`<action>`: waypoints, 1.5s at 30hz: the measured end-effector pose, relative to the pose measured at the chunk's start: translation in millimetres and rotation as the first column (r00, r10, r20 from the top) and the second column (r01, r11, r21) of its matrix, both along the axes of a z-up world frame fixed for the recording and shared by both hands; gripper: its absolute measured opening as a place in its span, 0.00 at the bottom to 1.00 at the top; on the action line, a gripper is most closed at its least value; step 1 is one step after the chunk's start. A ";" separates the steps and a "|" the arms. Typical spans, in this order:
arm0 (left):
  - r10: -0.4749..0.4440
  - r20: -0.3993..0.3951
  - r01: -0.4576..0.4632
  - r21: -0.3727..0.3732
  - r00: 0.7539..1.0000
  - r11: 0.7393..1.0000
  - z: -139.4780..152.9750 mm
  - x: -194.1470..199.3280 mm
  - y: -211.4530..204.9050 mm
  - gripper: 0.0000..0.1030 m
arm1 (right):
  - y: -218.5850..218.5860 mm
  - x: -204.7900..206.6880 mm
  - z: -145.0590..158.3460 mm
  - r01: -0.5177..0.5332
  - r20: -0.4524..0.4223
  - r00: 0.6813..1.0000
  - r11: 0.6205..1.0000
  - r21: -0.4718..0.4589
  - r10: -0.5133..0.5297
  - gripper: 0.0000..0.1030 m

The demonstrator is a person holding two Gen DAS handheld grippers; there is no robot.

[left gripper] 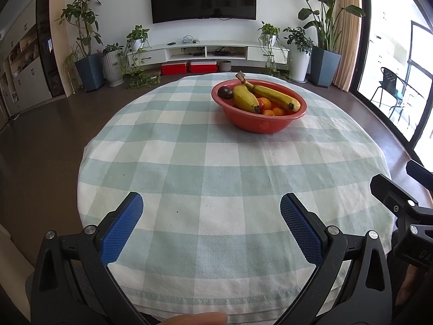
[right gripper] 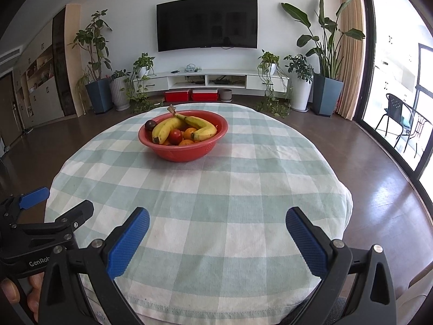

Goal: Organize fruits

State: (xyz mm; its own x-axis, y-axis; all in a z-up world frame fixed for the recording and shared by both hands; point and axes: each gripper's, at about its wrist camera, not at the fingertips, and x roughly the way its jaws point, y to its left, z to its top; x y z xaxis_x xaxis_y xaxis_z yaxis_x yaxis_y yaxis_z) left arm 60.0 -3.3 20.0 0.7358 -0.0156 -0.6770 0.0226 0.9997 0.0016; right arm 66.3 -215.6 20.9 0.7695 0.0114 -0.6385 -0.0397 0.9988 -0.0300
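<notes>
Fingers of both the left gripper [left gripper: 211, 203] and the right gripper [right gripper: 217, 218] are spread and empty above the near table [right gripper: 243, 189] edge. The fruit bowl [right gripper: 186, 153] sits far ahead, between them; neither looks clearly nearer.

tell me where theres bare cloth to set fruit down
The whole near half of the checked tablecloth, between the red bowl and both open grippers, lies bare. So does the cloth right of the bowl. Only the bowl itself is crowded.

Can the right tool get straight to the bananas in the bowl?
Probably yes: the right tool is open, only bare cloth lies before the bowl, and the bananas sit on top.
</notes>
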 end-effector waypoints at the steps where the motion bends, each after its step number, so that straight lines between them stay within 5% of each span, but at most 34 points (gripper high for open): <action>1: 0.001 0.000 -0.001 0.000 1.000 1.000 0.0 0.0 -0.1 1.00 | 0.0 0.0 0.0 0.000 0.000 1.000 1.000 -0.001 0.000 1.00; 45: -0.001 -0.005 0.001 0.004 1.000 1.000 -4.8 -1.1 -2.9 1.00 | 6.3 -5.6 -7.9 -0.011 -0.028 1.000 1.000 -0.005 0.011 1.00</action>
State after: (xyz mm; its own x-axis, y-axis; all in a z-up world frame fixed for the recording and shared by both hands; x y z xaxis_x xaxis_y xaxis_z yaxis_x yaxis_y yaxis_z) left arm 58.9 -6.3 15.2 0.7323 -0.0136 -0.6808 0.0236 0.9997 0.0054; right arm 60.7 -209.2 13.0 0.7512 0.0160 -0.6599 -0.0513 0.9981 -0.0341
